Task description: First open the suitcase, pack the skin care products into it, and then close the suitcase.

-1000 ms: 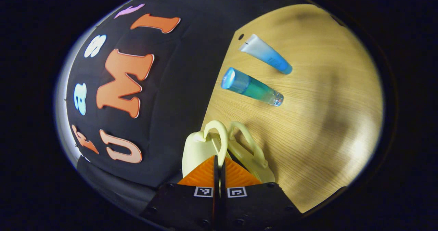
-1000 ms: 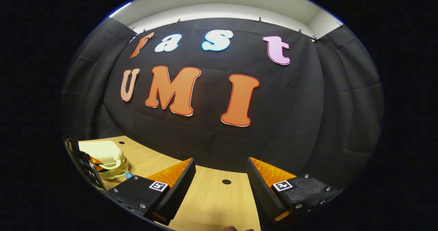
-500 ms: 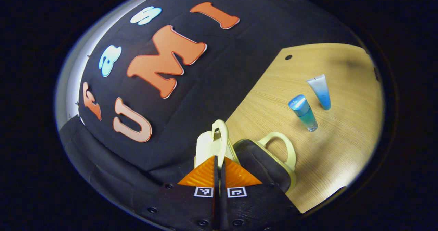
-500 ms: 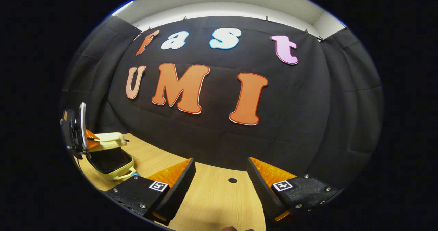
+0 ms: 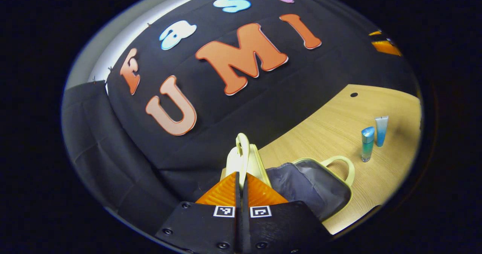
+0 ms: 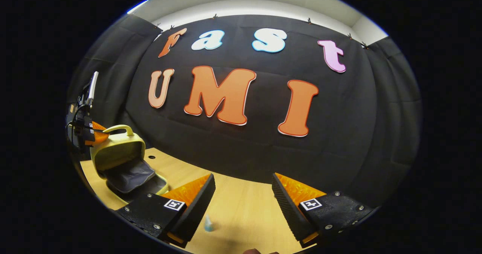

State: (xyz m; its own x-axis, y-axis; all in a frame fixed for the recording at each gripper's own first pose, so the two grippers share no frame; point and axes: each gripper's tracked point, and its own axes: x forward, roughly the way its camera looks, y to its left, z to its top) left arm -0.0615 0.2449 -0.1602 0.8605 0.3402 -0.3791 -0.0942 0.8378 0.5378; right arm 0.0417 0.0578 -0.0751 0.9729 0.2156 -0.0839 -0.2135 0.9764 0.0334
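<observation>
My left gripper has its fingers clenched on the handle of the suitcase lid, and over the last second I have swung that lid from nearly flat to standing upright. A second ago the two cream halves lay together; now the suitcase gapes open on the worktop, its grey lining exposed and the lower half's handle pointing out toward the products. In the right gripper view the lid stands tall with the left gripper at its top edge.

The blue bottle and the pale blue tube lie side by side on the worktop, near the open case but apart from it; they have not been touched.

My right gripper hangs over bare worktop with its fingers released and spread wide, nothing between them.

I judge the opening step all but done. The lid may drop back if I let go before it rests past upright, so I would check that first, then send the right gripper for the bottle.
</observation>
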